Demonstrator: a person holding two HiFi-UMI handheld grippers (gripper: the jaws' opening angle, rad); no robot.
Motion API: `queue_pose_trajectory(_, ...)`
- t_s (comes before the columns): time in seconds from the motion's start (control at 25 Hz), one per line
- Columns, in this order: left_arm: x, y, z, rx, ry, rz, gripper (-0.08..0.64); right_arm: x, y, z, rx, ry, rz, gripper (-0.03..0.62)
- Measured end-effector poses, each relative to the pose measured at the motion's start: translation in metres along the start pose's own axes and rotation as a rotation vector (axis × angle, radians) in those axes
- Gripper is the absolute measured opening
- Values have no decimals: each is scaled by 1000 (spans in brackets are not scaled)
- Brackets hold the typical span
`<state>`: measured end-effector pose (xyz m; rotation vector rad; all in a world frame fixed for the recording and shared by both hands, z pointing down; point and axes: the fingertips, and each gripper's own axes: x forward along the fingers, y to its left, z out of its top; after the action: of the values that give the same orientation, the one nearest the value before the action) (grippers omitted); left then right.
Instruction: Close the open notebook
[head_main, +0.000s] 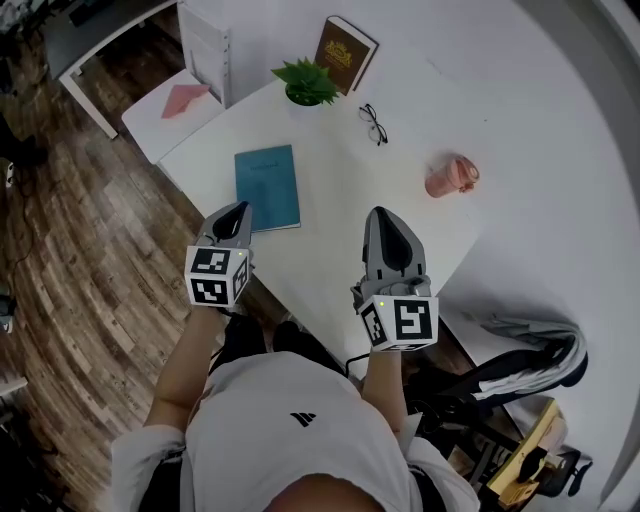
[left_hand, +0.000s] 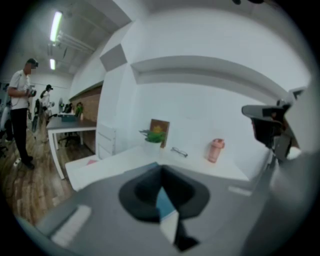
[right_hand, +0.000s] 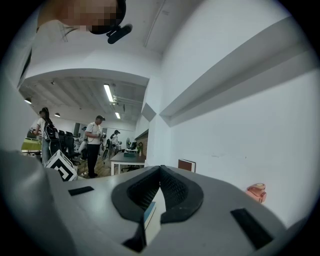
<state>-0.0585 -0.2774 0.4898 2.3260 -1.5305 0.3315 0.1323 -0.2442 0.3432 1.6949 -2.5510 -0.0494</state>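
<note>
Currently both grippers empty, jaws pressed together: left gripper (head_main: 243, 210) & right gripper (head_main: 381, 214) hover over near table (head_main: 340, 205) edge. Teal notebook (head_main: 268, 187) lies closed, flat, just beyond left gripper.

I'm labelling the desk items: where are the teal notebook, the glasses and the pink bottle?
teal notebook (head_main: 268, 187), head view, middle of its cover.
glasses (head_main: 374, 126), head view, on the frame.
pink bottle (head_main: 452, 176), head view, its body.
</note>
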Motion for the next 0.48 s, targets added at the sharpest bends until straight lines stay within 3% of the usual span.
queue_pose_trajectory(0.48, -67, 19, 48, -1, -171, 60, 8, 1, 22, 13, -6, -37, 41, -2)
